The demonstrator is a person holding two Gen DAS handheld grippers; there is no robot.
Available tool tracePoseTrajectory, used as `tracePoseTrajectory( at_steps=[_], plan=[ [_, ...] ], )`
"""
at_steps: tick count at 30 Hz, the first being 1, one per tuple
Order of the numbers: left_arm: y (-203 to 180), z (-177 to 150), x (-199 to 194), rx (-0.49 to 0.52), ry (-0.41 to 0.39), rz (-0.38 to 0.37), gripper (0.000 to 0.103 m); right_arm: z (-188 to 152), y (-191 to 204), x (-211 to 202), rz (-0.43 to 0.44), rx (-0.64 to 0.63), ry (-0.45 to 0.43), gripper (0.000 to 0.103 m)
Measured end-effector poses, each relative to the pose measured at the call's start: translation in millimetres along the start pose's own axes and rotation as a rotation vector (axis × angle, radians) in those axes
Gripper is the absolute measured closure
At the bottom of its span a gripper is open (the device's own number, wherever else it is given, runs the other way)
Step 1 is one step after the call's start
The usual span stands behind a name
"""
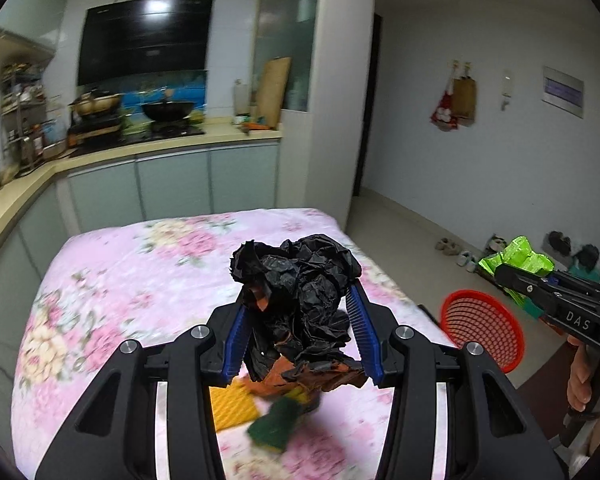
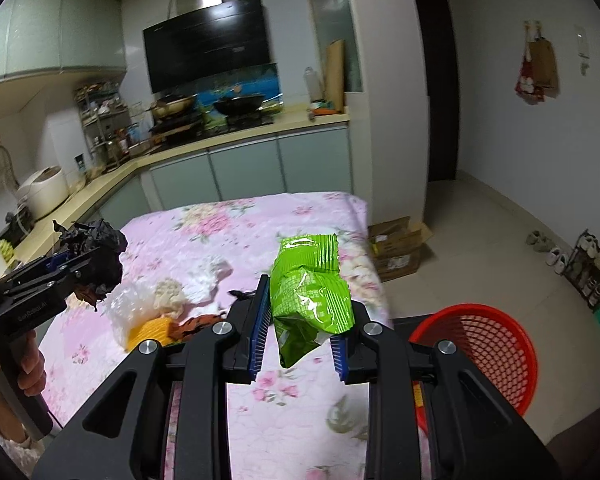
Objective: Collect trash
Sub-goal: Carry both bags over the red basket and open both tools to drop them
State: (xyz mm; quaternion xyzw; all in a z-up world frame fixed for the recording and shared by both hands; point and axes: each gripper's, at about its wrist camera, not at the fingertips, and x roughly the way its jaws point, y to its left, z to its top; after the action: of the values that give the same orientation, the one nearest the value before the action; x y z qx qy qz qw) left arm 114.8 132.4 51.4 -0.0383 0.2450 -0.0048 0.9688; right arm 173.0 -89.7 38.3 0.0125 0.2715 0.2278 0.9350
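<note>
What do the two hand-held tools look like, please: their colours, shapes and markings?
Both tools, the left tool and the right tool, have matte black angular frames with silver round bolts and blue ribbed pads on the fingers. The right one carries white "DAS" lettering on its side; the left one has faint small lettering too blurred to read. Each has a black pistol-style handle held by a bare hand.

Red mesh plastic basket (image 2: 496,348) on floor right of pink floral-clothed table (image 2: 236,240); yellow ridged sponge (image 2: 150,330) on table, kitchen counter (image 2: 236,136) behind

The red basket (image 2: 496,344) sits open on the floor just beside the table (image 2: 300,224). Sponges (image 1: 236,404) and wrappers (image 2: 204,276) crowd the table's middle.
</note>
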Motion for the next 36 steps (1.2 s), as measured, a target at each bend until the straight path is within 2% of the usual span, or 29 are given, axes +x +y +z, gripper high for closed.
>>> tracePoseTrajectory(
  at_steps=[8,18,23,30,36],
  plan=[
    [-50.8,14.2,28.5,0.06,0.015,-0.11,0.059,1.0,-48.5,-13.7,-0.115,0.063,-0.021,0.077],
    [-133.2,14.7,92.4,0.136,0.12,-0.266,0.059,-13.4,-117.2,-23.1,-0.277,0.158,0.004,0.077],
    [-171.0,4.6,124.9,0.156,0.189,-0.343,0.059,-27.5,-148.6,-13.1,-0.345,0.191,0.057,0.077],
    [-212.9,-19.7,179.3,0.17,0.3,-0.43,0.058,-47.9,-181.1,14.8,-0.399,0.227,0.148,0.077],
    [-237.0,-46.1,216.3,0.195,0.382,-0.439,0.058,-68.7,-209.3,49.7,-0.43,0.252,0.249,0.076]
  ],
)
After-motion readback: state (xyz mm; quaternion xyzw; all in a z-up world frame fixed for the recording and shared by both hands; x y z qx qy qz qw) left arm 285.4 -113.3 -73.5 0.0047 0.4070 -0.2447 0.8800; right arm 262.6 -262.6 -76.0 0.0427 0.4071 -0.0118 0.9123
